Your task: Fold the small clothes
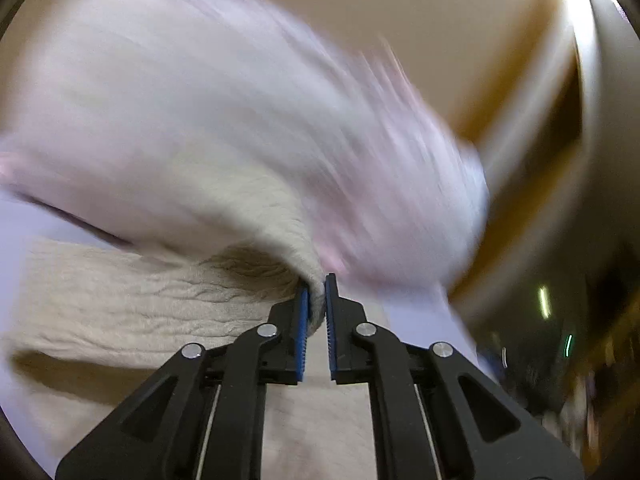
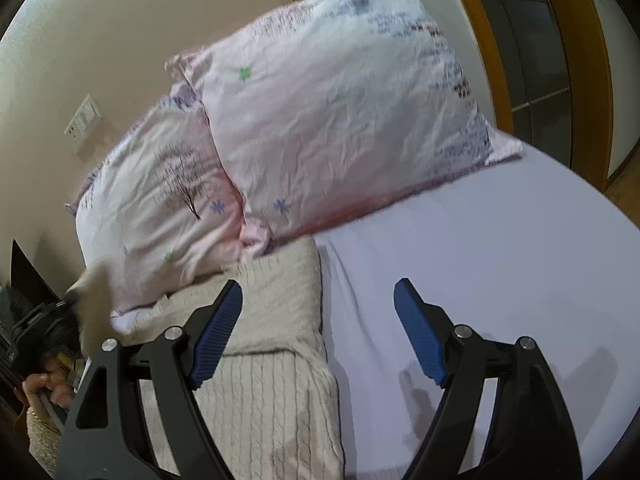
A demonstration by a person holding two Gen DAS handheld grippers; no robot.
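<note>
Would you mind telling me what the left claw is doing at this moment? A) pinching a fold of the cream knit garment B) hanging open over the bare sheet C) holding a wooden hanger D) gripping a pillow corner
A: the left claw has its blue pads closed on a raised fold of the cream knit garment.

two pink printed pillows (image 2: 320, 120) overlap on a pale lilac sheet (image 2: 500, 260) — beige wall (image 2: 120, 40) behind.
</note>
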